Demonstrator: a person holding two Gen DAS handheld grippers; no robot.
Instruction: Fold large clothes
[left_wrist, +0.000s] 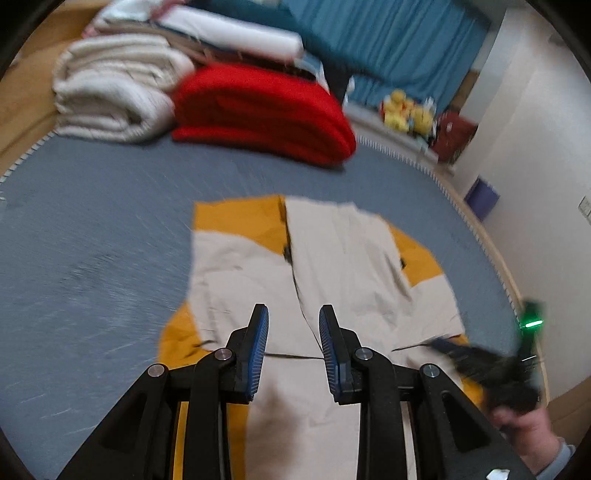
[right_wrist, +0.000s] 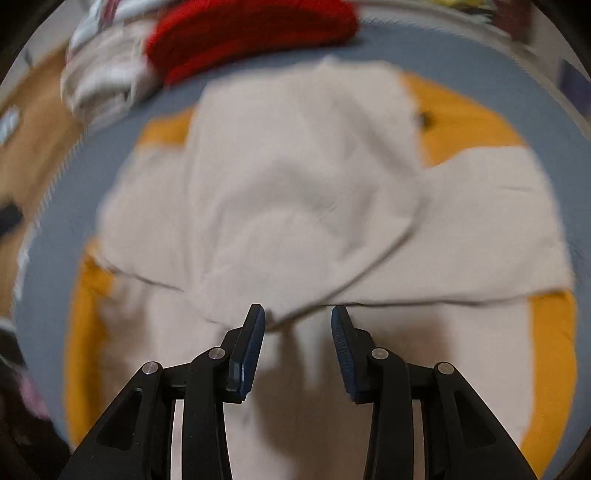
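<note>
Jacket (left_wrist: 332, 258), beige-and-yellow, looks light, soft and floppy; pinch its hem edge toward six o'clock, since left gripper (left_wrist: 293, 345) and right gripper (right_wrist: 298, 341) gape empty.

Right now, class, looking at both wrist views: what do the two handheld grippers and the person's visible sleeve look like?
The left gripper and the right gripper are both black linkage frames joined by round silver pivot pins, each carrying two flat fingers faced with ribbed blue pads. Seen from the left, the right gripper's body shows a green light. The sleeve looks light grey-blue.
</note>
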